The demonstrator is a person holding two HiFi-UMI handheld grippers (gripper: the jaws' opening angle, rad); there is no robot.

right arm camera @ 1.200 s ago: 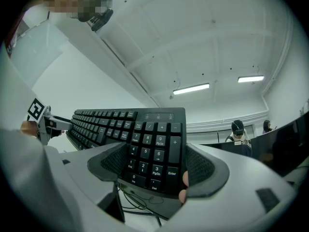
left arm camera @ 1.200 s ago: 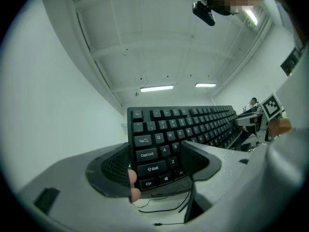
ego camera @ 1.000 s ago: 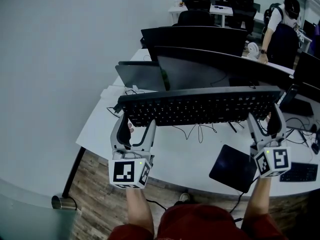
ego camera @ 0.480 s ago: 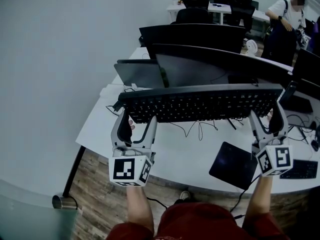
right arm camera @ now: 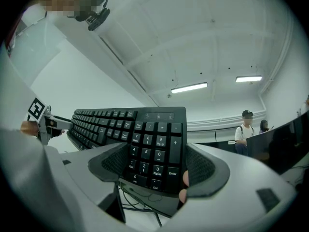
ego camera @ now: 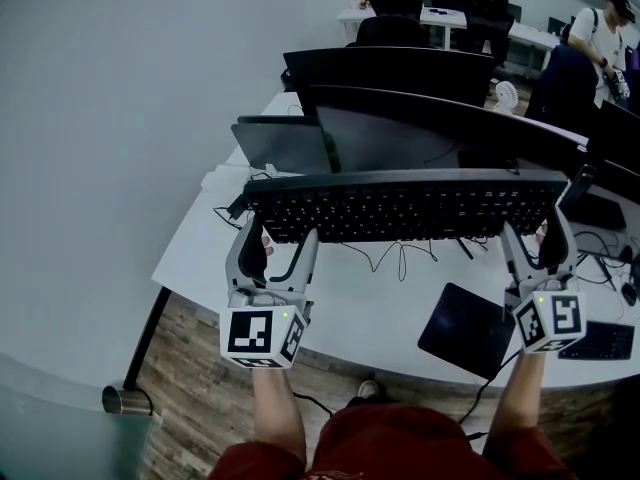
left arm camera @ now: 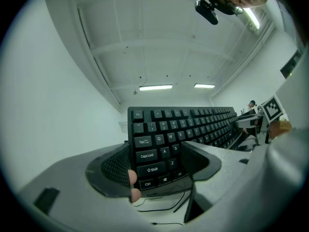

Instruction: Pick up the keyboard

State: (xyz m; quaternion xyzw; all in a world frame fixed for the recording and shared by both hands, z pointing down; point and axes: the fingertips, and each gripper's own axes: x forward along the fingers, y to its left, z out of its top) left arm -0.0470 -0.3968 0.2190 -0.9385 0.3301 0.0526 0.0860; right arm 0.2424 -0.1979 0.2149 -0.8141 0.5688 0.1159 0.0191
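A long black keyboard [ego camera: 400, 206] hangs in the air above the white desk [ego camera: 370, 313], held level by both ends. My left gripper [ego camera: 280, 243] is shut on its left end; in the left gripper view the Shift and Ctrl keys of the keyboard [left arm camera: 164, 144] sit between the jaws. My right gripper [ego camera: 535, 238] is shut on its right end, and the right gripper view shows the number pad of the keyboard [right arm camera: 154, 153] clamped between the jaws. A thin black cable [ego camera: 390, 260] trails from the keyboard down to the desk.
Dark monitors [ego camera: 420, 128] stand right behind the keyboard, with a laptop [ego camera: 282, 146] at the left. A black mouse pad [ego camera: 465, 333] lies at the desk's near edge, a second keyboard [ego camera: 598, 343] at far right. A person [ego camera: 590, 48] stands in the back right.
The keyboard and both grippers have stayed almost in place, drifting slightly right. The person in the background has walked further to the right.
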